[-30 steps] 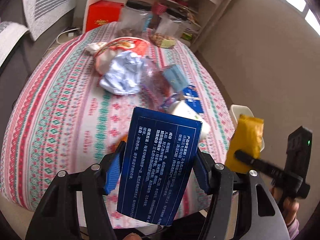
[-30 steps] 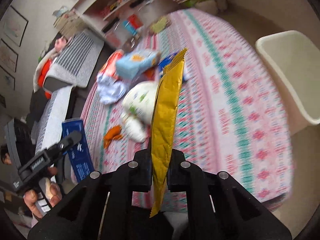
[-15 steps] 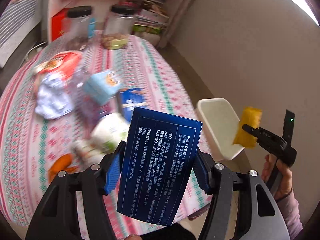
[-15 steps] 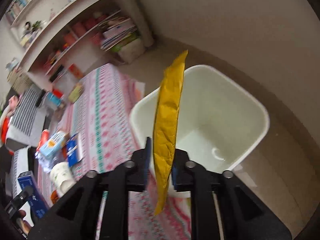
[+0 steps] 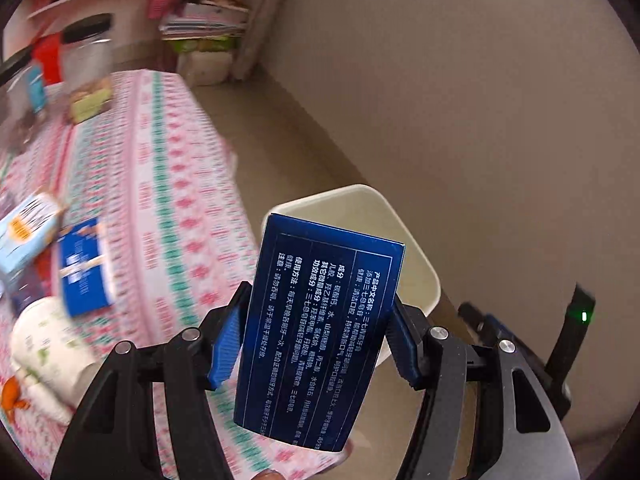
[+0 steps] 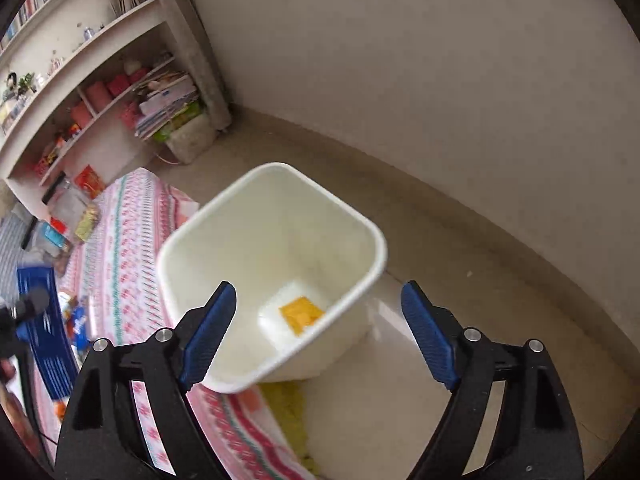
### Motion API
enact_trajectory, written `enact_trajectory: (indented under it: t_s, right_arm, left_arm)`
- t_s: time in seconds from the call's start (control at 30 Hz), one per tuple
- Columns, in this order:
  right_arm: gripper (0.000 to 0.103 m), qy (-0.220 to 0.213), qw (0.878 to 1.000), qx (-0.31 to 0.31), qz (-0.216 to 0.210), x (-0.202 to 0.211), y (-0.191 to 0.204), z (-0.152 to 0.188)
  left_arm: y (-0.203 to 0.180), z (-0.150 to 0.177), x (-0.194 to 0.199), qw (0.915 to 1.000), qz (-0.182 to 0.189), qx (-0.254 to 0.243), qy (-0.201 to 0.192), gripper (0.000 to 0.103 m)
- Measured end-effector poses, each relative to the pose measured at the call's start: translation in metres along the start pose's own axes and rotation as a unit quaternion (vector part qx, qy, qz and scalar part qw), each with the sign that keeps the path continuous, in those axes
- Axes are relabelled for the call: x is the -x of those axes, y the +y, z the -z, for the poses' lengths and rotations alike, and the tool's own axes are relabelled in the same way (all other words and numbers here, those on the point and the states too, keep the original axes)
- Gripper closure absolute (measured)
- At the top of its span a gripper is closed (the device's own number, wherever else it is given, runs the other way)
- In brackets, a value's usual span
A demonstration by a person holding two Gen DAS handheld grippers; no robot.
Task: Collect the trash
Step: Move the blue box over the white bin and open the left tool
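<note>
Right gripper [image 6: 318, 334] has just been opening, jaws spread wide with nothing between them, right over the white bin [image 6: 224, 220]; the yellow wrapper [image 6: 301, 314] lies at its bottom. Left gripper [image 5: 312, 344] is clamped on a blue box [image 5: 320, 336], bin just behind it, table [image 5: 168, 184] to the left.

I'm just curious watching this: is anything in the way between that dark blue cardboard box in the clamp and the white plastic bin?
Nothing visible. The dark blue cardboard box sits in the left gripper, with the white plastic bin open-topped just beyond it, holding only a yellow wrapper.
</note>
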State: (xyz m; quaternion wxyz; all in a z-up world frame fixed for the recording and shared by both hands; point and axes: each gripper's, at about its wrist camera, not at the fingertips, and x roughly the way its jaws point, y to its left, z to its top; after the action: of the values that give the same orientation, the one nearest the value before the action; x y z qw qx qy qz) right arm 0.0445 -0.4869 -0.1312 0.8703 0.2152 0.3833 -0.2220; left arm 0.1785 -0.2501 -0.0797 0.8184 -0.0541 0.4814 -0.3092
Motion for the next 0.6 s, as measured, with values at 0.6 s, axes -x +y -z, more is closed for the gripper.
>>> enact_trajectory:
  t_s: [0.6]
  right_arm:
    - [0.011, 0.005, 0.998, -0.019, 0.053, 0.013, -0.029, 0.017]
  left_arm:
    - [-0.043, -0.019, -0.086, 0.9986, -0.041, 0.012, 0.030, 0.029]
